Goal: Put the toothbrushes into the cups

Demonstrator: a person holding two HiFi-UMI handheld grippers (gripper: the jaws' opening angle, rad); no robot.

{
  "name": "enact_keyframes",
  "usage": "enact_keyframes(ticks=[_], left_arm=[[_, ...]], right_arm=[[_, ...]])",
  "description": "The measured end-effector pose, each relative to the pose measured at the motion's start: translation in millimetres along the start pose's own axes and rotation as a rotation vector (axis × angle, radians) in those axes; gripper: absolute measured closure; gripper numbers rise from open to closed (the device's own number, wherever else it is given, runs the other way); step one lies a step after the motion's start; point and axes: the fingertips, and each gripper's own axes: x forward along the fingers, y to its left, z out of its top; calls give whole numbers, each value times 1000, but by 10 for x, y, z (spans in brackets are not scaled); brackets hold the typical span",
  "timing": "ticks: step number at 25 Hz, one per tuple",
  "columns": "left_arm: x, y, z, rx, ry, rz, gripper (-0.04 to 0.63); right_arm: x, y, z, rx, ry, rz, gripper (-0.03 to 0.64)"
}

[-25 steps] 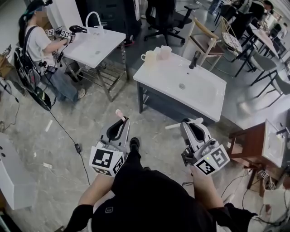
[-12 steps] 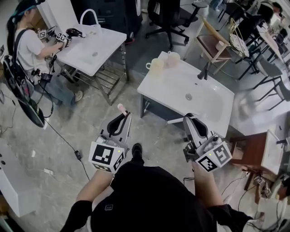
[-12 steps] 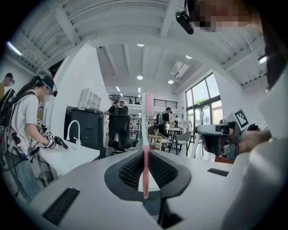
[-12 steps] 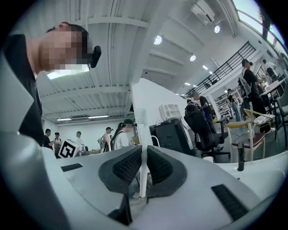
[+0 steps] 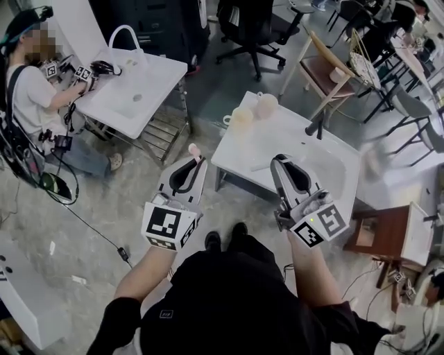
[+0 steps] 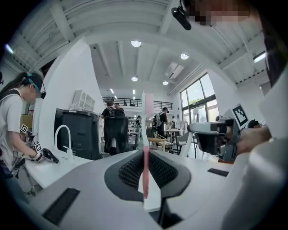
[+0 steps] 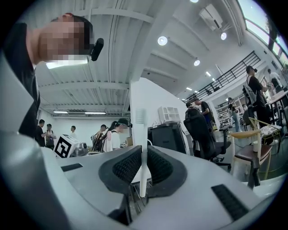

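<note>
Your head camera looks steeply down from just short of the white sink table (image 5: 277, 145). Cameras on your left gripper (image 5: 195, 159) and right gripper (image 5: 278, 161) sit close behind the jaws, facing level past that table toward the black office chair (image 5: 243, 21), which all three views share.

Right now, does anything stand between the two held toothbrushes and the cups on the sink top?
Nothing visible does: only floor and bare sink top separate the pink toothbrush and white toothbrush from the two cups.
</note>
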Motion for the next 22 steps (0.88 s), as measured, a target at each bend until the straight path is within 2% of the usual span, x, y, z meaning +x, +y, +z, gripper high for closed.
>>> enact_keyframes(ticks=[5,10,22], left_arm=[[464,212,72,-2,-14,6,557],[962,416,134,-63,-49,17,557],[2155,560,-93,-80,6,130,557]], right_arm=[[425,-356,-53,-17,9,4,563],[744,-802,-114,-4,22,17,563],[1279,-1957,-313,57,72,98,563]])
